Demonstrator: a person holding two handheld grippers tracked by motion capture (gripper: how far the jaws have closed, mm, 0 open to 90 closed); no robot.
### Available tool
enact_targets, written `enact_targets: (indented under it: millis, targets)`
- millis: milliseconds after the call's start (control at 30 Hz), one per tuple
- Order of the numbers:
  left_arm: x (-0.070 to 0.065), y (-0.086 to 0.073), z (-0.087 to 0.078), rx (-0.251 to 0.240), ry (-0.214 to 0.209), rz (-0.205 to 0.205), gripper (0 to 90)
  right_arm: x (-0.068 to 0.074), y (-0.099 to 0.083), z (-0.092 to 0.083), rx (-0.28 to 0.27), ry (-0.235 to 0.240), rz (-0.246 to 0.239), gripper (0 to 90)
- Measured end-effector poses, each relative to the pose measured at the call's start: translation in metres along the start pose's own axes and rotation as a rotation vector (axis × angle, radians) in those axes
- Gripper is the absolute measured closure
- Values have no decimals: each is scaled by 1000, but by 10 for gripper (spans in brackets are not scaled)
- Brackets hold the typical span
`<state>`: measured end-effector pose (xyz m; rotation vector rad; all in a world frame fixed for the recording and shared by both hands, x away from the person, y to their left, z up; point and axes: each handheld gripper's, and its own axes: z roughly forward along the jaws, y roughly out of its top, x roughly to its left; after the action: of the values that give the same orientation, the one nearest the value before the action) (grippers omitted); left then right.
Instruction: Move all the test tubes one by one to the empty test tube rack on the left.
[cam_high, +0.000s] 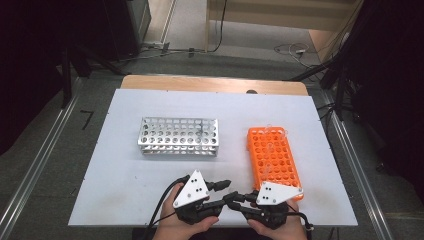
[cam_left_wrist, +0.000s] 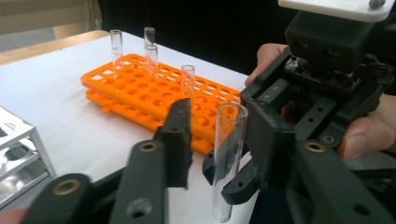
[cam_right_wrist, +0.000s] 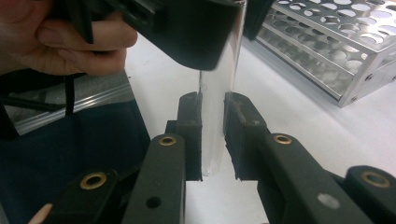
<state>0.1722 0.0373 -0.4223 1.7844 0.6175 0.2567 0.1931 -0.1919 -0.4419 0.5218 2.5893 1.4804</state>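
Note:
A clear test tube (cam_right_wrist: 212, 116) stands upright just above the white table top, with my right gripper (cam_right_wrist: 213, 135) shut on its lower part. My left gripper (cam_left_wrist: 219, 140) straddles the same tube (cam_left_wrist: 227, 154) higher up. One pad sits against the glass, while a gap shows on the other side. In the high view both grippers meet tip to tip at the table's front edge, the left gripper (cam_high: 226, 192) pointing right and the right gripper (cam_high: 239, 199) pointing left. An orange rack (cam_high: 274, 155) with a few clear tubes (cam_left_wrist: 149, 42) lies just behind the right hand.
An empty silver metal rack (cam_high: 179, 136) stands at the middle left of the white board (cam_high: 125, 170). The board's front edge is right under the hands. Beyond the far wooden edge (cam_high: 210, 82) are floor rails and cables.

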Motion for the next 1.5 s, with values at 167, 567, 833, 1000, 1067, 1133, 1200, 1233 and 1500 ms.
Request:
enact_targets:
  millis: [167,567,833,1000,1067,1133,1200,1233,1500]
  targets:
    - [-1,-1,1,5,-19,6,710,2,1,0,3,2,-6,745]
    - [-1,0,2,7,-20,6,756,2,0,1,-17,0,9,741]
    - [3,5,-1,2,-6,-6,758,-2,0,-4,-48,-7,23,605]
    - [8,8,-1,2,9,0,758,-13,2,-15,-81,-24,48,494]
    - [11,11,-1,8,18,12,758,-19,2,-24,-106,-46,61,443]
    - [14,14,-1,4,27,12,758,-21,2,-27,-110,-61,62,419]
    - [18,17,-1,-2,34,9,758,-26,3,-33,-116,-98,72,355]
    - [20,19,-1,0,45,10,758,-29,3,-36,-122,-107,79,331]
    - [45,30,-5,-14,89,-13,758,-43,-5,-57,-144,-178,124,155]
